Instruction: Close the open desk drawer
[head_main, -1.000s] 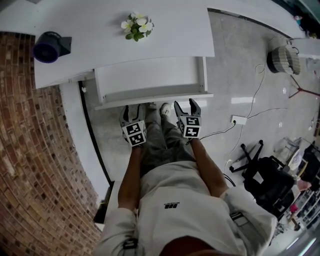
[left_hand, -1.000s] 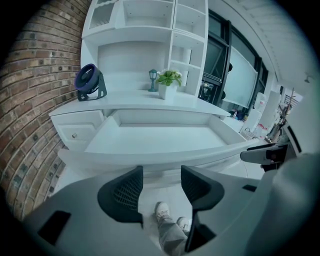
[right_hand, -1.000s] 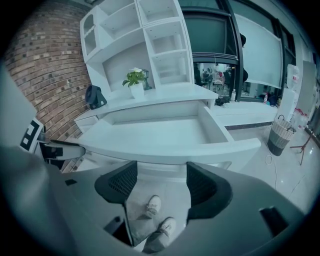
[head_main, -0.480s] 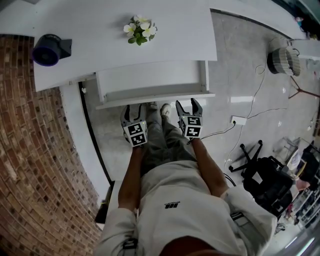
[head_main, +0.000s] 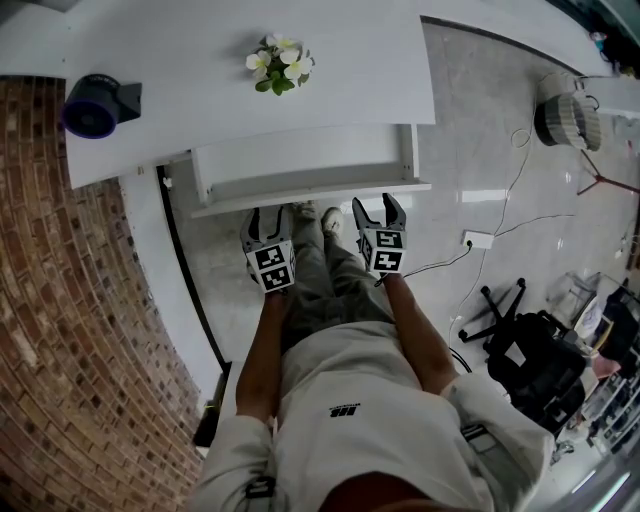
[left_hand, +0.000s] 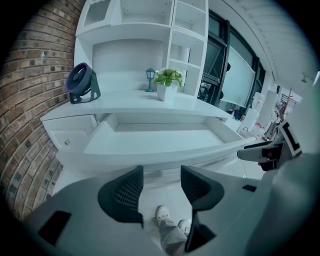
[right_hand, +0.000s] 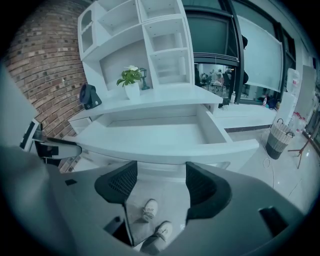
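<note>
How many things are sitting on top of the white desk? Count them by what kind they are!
Fan: 1
Potted plant: 1
Small lantern ornament: 1
Total: 3

One open drawer (head_main: 300, 165) counted, one fan (head_main: 95, 103) and one flowering plant (head_main: 277, 62) counted on the tabletop (head_main: 190, 50), two grippers, left gripper (head_main: 267, 216) and right gripper (head_main: 375, 207), one basket (head_main: 565, 118).
</note>
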